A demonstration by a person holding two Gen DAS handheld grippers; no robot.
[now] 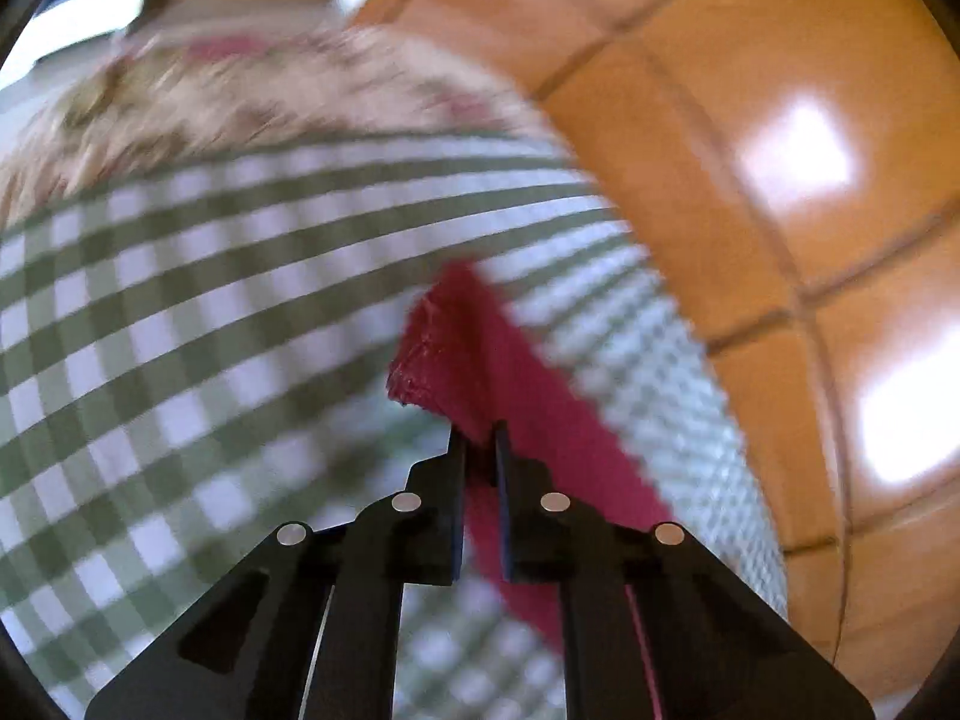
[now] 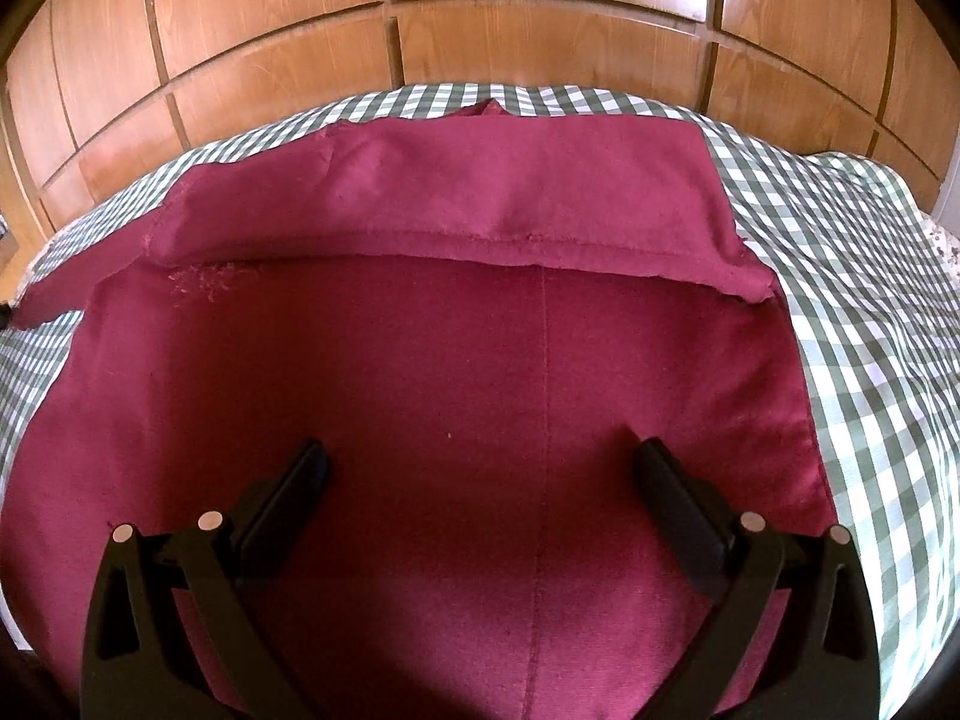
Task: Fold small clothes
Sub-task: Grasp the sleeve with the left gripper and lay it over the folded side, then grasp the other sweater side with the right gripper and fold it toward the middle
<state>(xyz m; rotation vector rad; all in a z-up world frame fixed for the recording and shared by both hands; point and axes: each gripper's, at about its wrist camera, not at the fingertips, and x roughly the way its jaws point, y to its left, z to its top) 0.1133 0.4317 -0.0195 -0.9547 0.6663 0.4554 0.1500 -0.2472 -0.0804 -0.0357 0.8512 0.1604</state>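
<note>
Gripping: the left hand-held gripper [image 1: 479,435] is pinching a frayed corner of the maroon garment [image 1: 447,336], its jaws clenched on the cloth right at the tips.
Free hand: the right hand-held gripper [image 2: 480,465] is hanging released over the maroon garment [image 2: 468,396], jaws wide apart with nothing between them, and I cannot tell whether the tips are touching the cloth.
Key relation: from the left hand-held gripper the garment is running away as a narrow strip toward its right and back under it, so the left hand is the one already at the garment's edge; from the right hand-held gripper the cloth is lying straight below and ahead.
Long axis: the garment is lying with its wide side across the right wrist view, a folded-over band [image 2: 456,198] running crosswise at the garment's far side.
Place: the garment is resting on the checked green-and-white cover [image 2: 852,312], which is showing around the garment's left, right and far edges.
Look: the garment is plain maroon, soft and matte, with a faint centre seam, a stitched hem on the band and a small patch of pale marks near the band's left end.
Beyond: wooden panelling [image 2: 540,30] is standing behind the garment's far edge.
Judgement: the next move is probably carrying the pinched corner over the garment's middle.
</note>
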